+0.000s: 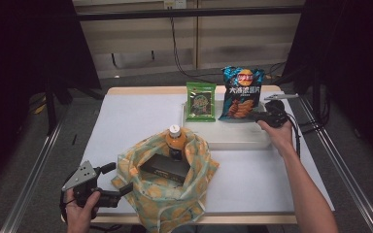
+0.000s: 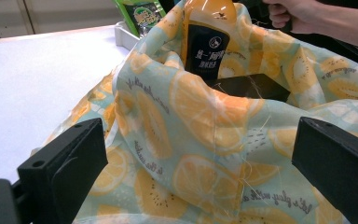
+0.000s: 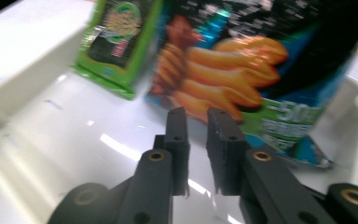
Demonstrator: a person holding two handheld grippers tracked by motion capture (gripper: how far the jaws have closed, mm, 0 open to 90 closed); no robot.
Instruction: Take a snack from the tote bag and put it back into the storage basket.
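A white table point(image 1: 126, 126) carries a fruit-print cloth bag point(image 1: 194, 189) (open-topped) and a white tray point(image 1: 233, 138).

Noted on a white table point(image 1: 136, 116): a shallow white tray point(image 1: 233, 143) at the far right, with a green snack packet point(image 1: 201, 101) standing upright at its far left end. Found nearer the front middle an upright bottle point(image 1: 176, 141) of orange drink with white cap and dark label, and just in front of it a flat black box point(image 1: 167, 167), tilted. Recorded dark cables point(image 1: 179, 63) hanging before the pale back wall, and a metal rail point(image 1: 34, 170) along the table's left.
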